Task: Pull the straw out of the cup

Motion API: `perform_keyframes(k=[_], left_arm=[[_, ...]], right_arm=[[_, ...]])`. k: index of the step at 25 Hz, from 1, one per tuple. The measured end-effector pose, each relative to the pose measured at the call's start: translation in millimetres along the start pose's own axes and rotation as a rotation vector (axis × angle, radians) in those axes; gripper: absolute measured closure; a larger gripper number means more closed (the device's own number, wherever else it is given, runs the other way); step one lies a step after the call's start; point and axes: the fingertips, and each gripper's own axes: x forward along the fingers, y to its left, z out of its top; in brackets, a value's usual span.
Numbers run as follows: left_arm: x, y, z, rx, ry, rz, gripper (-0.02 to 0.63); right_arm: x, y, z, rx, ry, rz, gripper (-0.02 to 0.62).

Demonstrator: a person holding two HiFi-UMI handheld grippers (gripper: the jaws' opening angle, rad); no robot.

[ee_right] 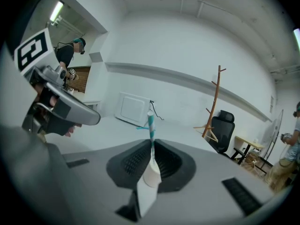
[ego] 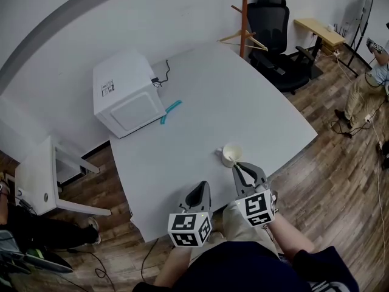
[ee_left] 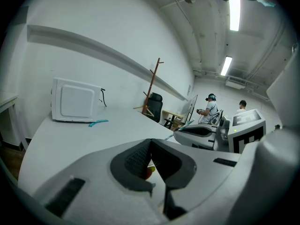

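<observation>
A white cup (ego: pixel 231 153) stands on the white table (ego: pixel 200 96) near its front edge. My right gripper (ego: pixel 239 166) hovers just in front of the cup. In the right gripper view that gripper (ee_right: pixel 151 143) is shut on a teal-and-white striped straw (ee_right: pixel 151 125), which sticks up out of the closed pads. The cup does not show in that view. My left gripper (ego: pixel 202 188) hangs to the left of the right one, over the table's edge, and in its own view (ee_left: pixel 151 142) the pads meet with nothing between them. The right gripper (ee_left: pixel 201 132) shows there too.
A white microwave (ego: pixel 124 93) sits at the table's far left, with a teal straw (ego: pixel 171 112) lying beside it. A wooden coat rack (ego: pixel 244 17) and a black office chair (ego: pixel 276 35) stand beyond the table. A white stool (ego: pixel 45 175) is at the left, and a person (ego: pixel 368 84) sits at the far right.
</observation>
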Motion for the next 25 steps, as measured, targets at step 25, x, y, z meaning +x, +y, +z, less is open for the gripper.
perform_keyframes(k=[25], left_arm=[[-45,-22,-16,0.056,0.003,-0.092,0.591]], right_arm=[[-79,43,30,0.073,-0.110,-0.043,0.552]])
